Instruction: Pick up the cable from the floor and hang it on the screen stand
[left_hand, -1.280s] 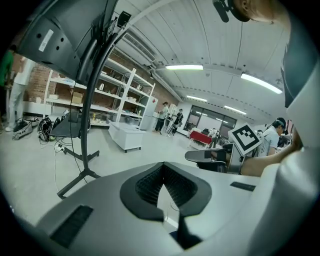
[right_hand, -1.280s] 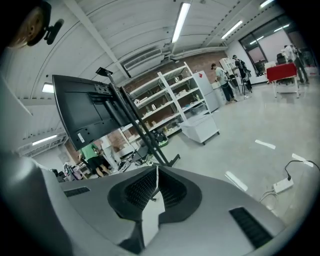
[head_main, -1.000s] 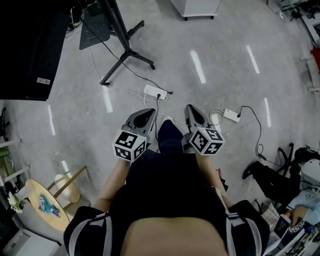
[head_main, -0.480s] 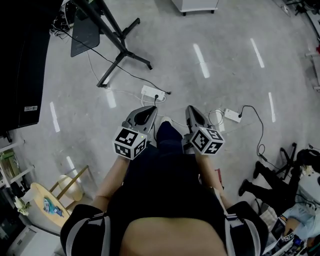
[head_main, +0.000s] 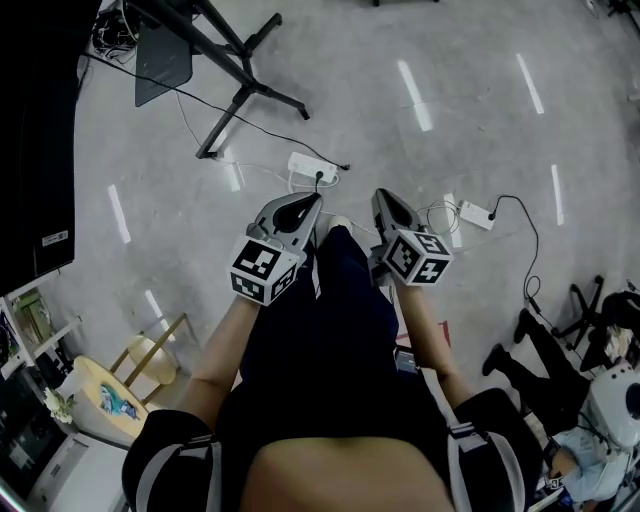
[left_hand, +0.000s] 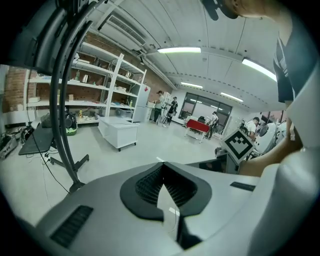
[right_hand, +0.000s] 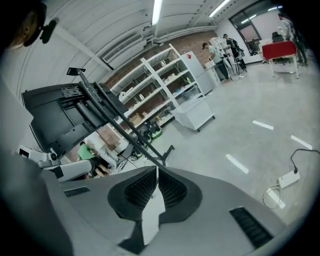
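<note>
Both grippers are low in front of the person, pointing away over the floor (head_main: 470, 110); left gripper (head_main: 308, 203) clenched, pads together, nothing between them; right gripper (head_main: 383, 200) the same, clenched and empty.

Cable (head_main: 437, 213): thin white loop lying on the floor just right of the right gripper's tip, touched by neither gripper; white adapter (head_main: 477, 214) just right of it, with a black lead (head_main: 525, 250) running off to the right.

White power strip (head_main: 312, 168) on the floor just beyond the left gripper, black plug in it; thin wires trail from it towards the far left.

Stand (head_main: 240, 95) at far left, black legs splayed on the floor, well apart from the cable; screen (head_main: 35, 140) along the left edge.
</note>
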